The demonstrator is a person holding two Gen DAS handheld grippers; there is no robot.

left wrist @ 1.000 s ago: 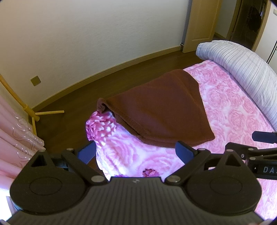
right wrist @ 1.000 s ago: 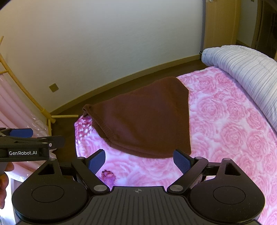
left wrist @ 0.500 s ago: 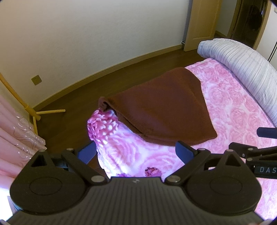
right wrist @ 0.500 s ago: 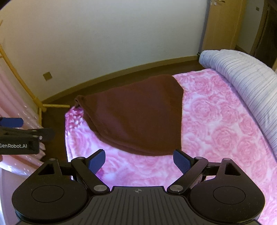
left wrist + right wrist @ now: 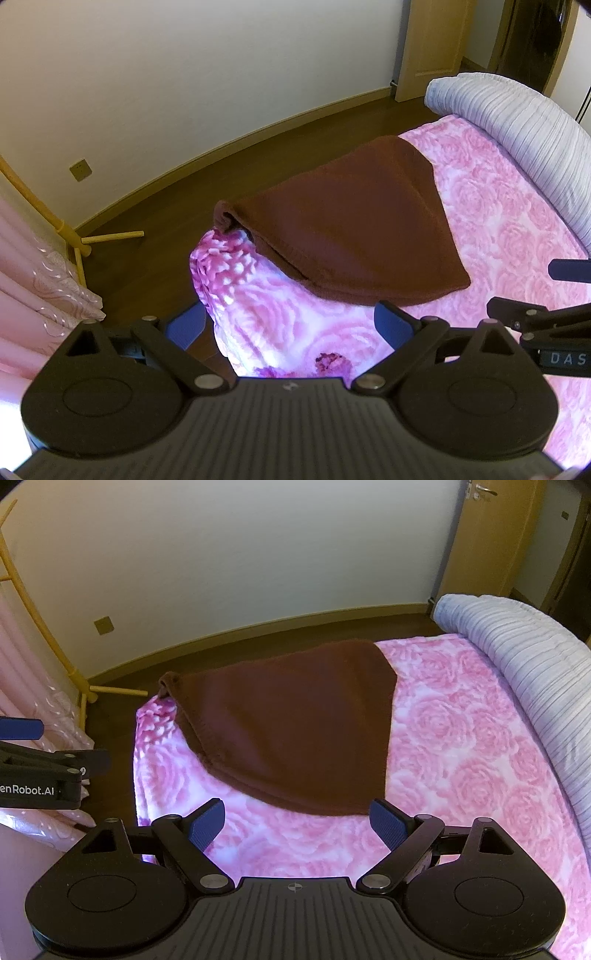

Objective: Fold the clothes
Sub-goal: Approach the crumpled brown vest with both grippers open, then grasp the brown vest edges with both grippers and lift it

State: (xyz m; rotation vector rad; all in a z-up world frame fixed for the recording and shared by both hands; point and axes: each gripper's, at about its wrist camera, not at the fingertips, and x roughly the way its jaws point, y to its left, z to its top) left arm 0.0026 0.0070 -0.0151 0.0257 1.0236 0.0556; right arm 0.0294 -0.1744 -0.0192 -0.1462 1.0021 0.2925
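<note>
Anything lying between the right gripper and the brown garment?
No. In the right wrist view, only bare pink floral bedspread lies between the open right gripper and the brown garment.

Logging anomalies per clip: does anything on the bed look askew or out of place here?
Only slightly: the brown garment lies folded on the pink floral bedspread, but its far-left corner is bunched and hangs over the mattress edge. Both grippers hover open, holding nothing.
</note>
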